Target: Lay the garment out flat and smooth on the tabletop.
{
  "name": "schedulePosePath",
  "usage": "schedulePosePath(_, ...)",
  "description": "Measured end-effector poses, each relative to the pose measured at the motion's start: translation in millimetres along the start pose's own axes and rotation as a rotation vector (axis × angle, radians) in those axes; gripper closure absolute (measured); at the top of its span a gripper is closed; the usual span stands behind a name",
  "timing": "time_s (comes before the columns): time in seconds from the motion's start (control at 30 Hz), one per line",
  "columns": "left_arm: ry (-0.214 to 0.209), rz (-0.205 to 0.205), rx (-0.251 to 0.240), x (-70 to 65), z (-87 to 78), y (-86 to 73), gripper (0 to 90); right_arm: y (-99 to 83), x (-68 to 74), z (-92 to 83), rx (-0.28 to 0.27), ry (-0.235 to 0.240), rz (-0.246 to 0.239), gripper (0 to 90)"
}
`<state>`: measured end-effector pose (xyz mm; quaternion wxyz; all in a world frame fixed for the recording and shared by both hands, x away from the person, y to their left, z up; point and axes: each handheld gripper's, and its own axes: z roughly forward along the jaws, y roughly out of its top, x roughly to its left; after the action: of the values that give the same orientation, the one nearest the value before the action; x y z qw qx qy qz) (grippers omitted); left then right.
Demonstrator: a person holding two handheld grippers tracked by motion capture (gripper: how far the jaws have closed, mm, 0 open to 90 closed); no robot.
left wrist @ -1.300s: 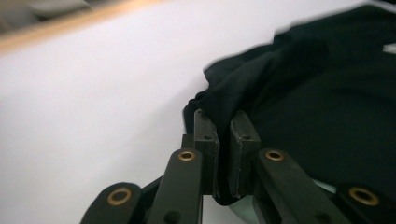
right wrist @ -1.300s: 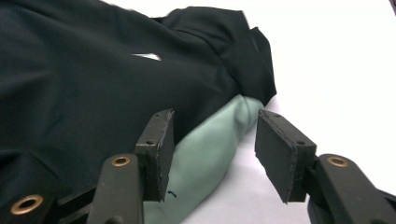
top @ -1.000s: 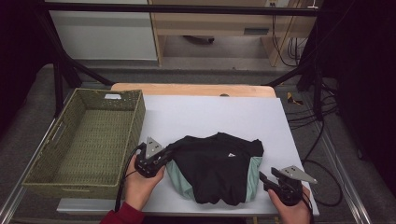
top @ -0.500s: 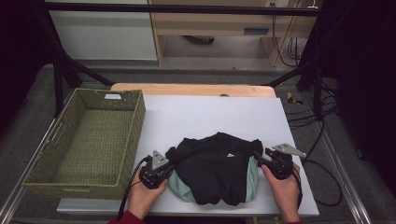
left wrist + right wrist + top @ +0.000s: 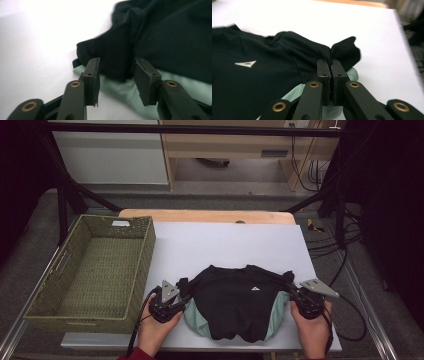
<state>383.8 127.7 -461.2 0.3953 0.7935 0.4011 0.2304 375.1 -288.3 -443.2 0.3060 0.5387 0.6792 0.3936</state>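
Observation:
A black garment (image 5: 240, 305) with a mint-green inner layer (image 5: 197, 317) lies crumpled at the near edge of the white table (image 5: 225, 245); a small white triangle logo (image 5: 245, 64) shows on its front. My left gripper (image 5: 186, 292) is at its left edge. Its jaws have just been opening and stand apart, with a fold of black cloth (image 5: 112, 55) just beyond the pads and nothing pinched. My right gripper (image 5: 292, 295) is at the right edge. Its jaws have just been closing and now pinch a fold of the black cloth (image 5: 342, 51).
A woven green basket (image 5: 145, 250), with nothing in it, stands at the table's left side next to my left hand. Bare white tabletop stretches behind the garment. Cables trail over the floor to the right of the table (image 5: 325, 245).
My right gripper came in from the near right corner to the garment's right edge and shut on the cloth. The left gripper stayed at the left edge and its jaws opened.

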Motion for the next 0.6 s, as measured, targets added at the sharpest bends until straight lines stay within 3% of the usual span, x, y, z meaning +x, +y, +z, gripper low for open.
schedulePosePath(0.1,0.011,-0.006,-0.026,1.2,-3.6,2.8,53.4,-11.1,-12.0,-9.7,0.038,-0.041,0.052,87.5)
schedulePosePath(0.2,0.01,-0.006,-0.023,1.6,0.4,3.0,51.7,-26.1,-21.6,-9.8,0.095,-0.025,0.108,84.5)
schedulePosePath(0.27,0.008,0.007,-0.016,0.0,5.8,3.1,49.9,-31.2,-24.0,-7.7,0.115,-0.016,0.119,79.6)
schedulePosePath(0.37,0.014,0.054,-0.008,-2.9,16.1,5.3,46.0,-30.5,-24.2,-8.3,0.09,-0.017,0.124,70.3)
schedulePosePath(0.47,-0.015,0.073,0.032,-3.7,29.9,6.4,42.7,-28.6,-21.4,-8.1,0.065,-0.016,0.113,62.4)
schedulePosePath(0.5,-0.03,0.073,0.04,-3.7,32.6,5.4,45.2,-28.8,-20.7,-7.2,0.068,-0.017,0.112,60.4)
schedulePosePath(0.6,-0.072,0.059,0.049,-3.9,35.9,0.6,63.8,-29.6,-20.5,-5.4,0.073,-0.013,0.112,59.1)
